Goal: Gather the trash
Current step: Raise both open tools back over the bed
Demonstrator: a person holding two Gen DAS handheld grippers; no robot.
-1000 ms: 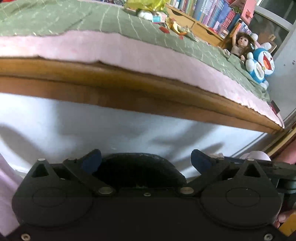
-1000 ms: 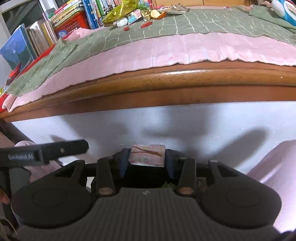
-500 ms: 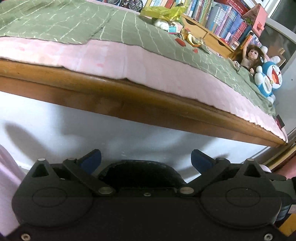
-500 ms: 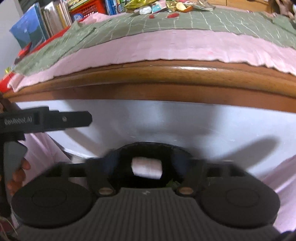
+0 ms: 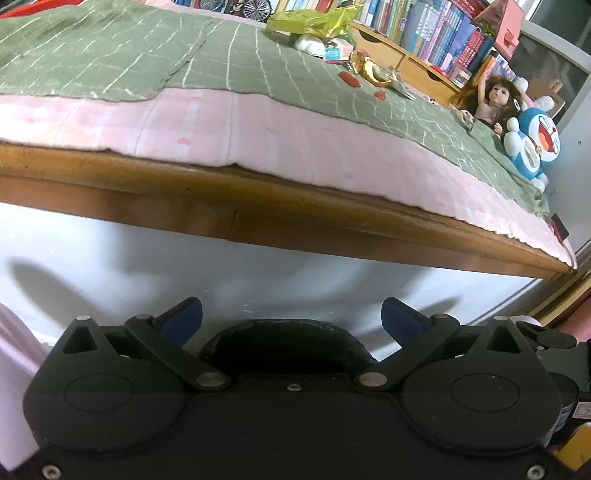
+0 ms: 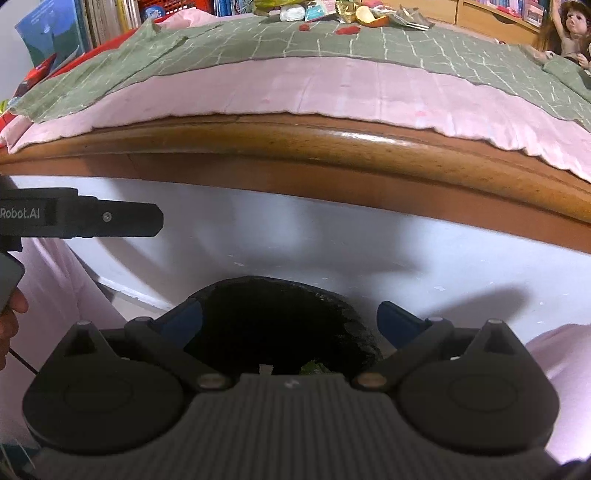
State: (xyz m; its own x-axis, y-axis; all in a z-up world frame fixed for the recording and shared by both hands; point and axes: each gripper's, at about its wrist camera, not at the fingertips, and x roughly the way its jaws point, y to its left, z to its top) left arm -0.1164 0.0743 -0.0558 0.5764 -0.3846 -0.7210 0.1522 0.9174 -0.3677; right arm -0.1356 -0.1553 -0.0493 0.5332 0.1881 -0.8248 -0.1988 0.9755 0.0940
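Reaching in from the left edge of the right wrist view, the left gripper (image 6: 122,219) shows as a black bar with white lettering, a hand (image 6: 9,314) beneath it; in its own view the left gripper (image 5: 291,317) has blue-padded fingers (image 5: 183,319) spread wide with nothing between them, above the round black opening of a dark trash bag (image 5: 288,343)

Further right in the right wrist view, the right gripper (image 6: 290,319) hangs over the same black bag mouth (image 6: 280,325). Its jaws have just been opening and now stand wide apart, nothing between the blue pads; down inside the dark opening a small pale scrap (image 6: 265,368) and a bit of green (image 6: 314,367) show near the gripper body, too small to tell what they are.

Behind the bag runs a white panel (image 6: 332,243) under the brown wooden bed rail (image 6: 332,147), topped by a pink sheet (image 6: 295,88) and a green checked blanket (image 6: 332,40). At the far side of the blanket lies the rest of the litter, well apart from both grippers: a crumpled yellow-green wrapper (image 5: 314,22), a white wad (image 5: 308,44), a gold foil piece with orange peel (image 5: 371,70) and small red scraps (image 5: 351,78).

At the far right sit a brown-haired doll (image 5: 493,99) and a blue-and-white cat plush toy (image 5: 535,144), with shelves of upright books (image 5: 436,33) behind
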